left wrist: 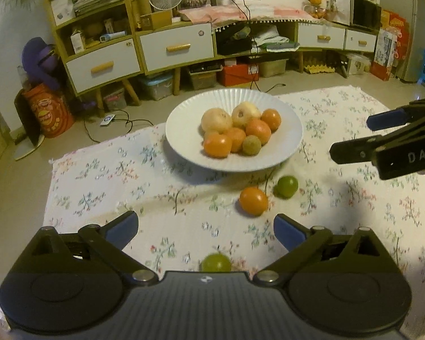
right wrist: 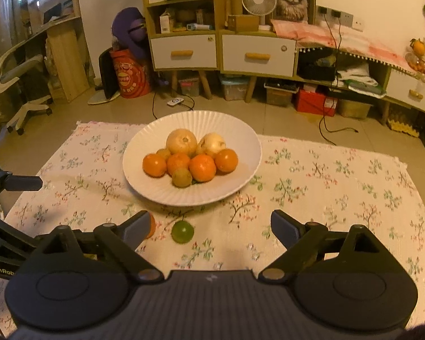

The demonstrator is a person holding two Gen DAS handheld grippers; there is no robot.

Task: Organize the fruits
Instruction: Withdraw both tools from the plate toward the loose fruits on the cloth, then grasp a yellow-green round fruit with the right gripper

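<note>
Flowered cloth (left wrist: pixel 104 198) covers the floor. Both the left hand-held gripper (left wrist: pixel 206 228) and right hand-held gripper (right wrist: pixel 211 226) gape wide, empty. Oranges fill the white plate (left wrist: pixel 184 147); an orange (left wrist: pixel 253 200) and two limes (left wrist: pixel 287 186) lie loose.

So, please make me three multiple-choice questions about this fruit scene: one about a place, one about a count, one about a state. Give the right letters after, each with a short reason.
1. Where does the loose orange fruit lie?
A. on the floral cloth, in front of the white plate
B. inside the plate
C. on the floor

2. How many fruits lie on the cloth outside the plate, by the left wrist view?
A. one
B. three
C. six

3. How do the jaws of the left gripper stand?
A. closed on an orange
B. closed on a green fruit
C. open, holding nothing

Answers:
1 A: it rests on the cloth beside a green fruit, nearer the camera than the plate.
2 B: one orange and two green, the second green fruit close to the gripper body.
3 C: the fingers are wide apart with only cloth between them.
</note>
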